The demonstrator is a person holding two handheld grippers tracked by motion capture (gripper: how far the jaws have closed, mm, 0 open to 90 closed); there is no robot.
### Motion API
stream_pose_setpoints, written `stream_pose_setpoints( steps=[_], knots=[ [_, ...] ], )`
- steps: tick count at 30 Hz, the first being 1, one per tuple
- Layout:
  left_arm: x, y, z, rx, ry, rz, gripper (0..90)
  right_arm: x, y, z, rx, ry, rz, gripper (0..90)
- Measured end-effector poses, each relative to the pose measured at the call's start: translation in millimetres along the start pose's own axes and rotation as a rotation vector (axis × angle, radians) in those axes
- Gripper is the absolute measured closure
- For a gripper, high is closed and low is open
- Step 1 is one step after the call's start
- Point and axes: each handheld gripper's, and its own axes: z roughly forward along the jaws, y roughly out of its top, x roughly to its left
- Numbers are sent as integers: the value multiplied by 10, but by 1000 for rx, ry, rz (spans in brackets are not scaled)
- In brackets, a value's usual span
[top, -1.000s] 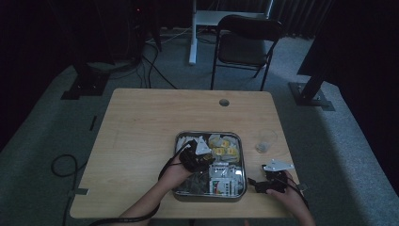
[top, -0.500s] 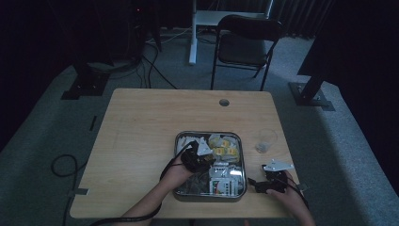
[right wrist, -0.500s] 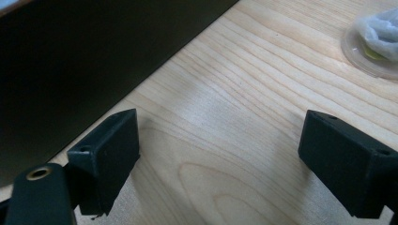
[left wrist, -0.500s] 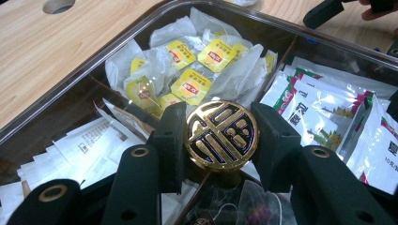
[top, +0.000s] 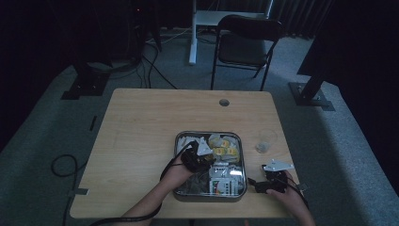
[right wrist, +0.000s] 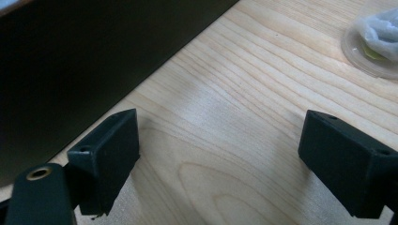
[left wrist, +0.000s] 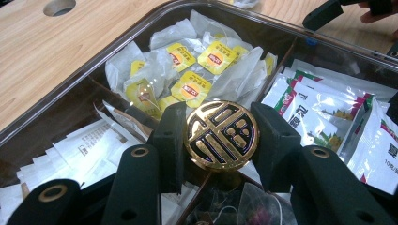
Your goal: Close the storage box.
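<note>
From the high view, a wooden table (top: pixel 141 141) carries a dark box (top: pixel 181 193) with a clear lid, packed with tea bags and sachets; the left gripper (top: pixel 194 157) sits over the box's middle, while the right gripper (top: pixel 273 179) rests on the table just beside the box's right wall, near a small glass cup (top: pixel 266 140) farther back. In the left gripper view, the jaws are clenched on a round gold knob (left wrist: pixel 221 135), one pad against each side of it, so the grasp on the lid's handle looks made. The knob's flat patterned face points up toward the camera, so its axis runs roughly upright out of the lid; being a disc, it has no long axis across the table to speak of. Beneath it lie yellow-tagged tea bags (left wrist: pixel 190 86) in the far compartment, white printed sachets (left wrist: pixel 324 105) to one side and plain white packets (left wrist: pixel 89 147) to the other. The other gripper's jaw tip shows at the top edge. In the right gripper view, the jaws stand wide apart and released, holding nothing, hovering low over bare wood with the box wall (right wrist: pixel 94 61) dark alongside and the cup's base (right wrist: pixel 373 44) at the upper corner. As a judgement, the grip is done but the lid seems not yet raised clear; lifting it off and setting it aside is what remains.
</note>
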Motion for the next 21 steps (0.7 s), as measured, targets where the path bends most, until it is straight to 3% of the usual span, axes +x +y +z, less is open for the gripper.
stream_pose_setpoints(
  steps=[2, 4, 9, 18, 21],
  knots=[
    [-19, 11, -33, -20, 8, 12, 587, 0, 1, 0, 0, -1, 0, 123],
    [-27, 38, -33, -4, 4, 24, 586, 0, 0, 1, -1, -1, 0, 123],
    [0, 24, -8, 29, 1, 4, 586, 0, 0, 0, -1, -1, -1, 123],
    [-28, 1, 52, 20, 16, -4, 586, 0, 0, 0, 0, 0, 0, 123],
    [-9, -12, 55, 15, 2, -16, 586, 1, 0, 0, 0, 0, 1, 123]
  ],
)
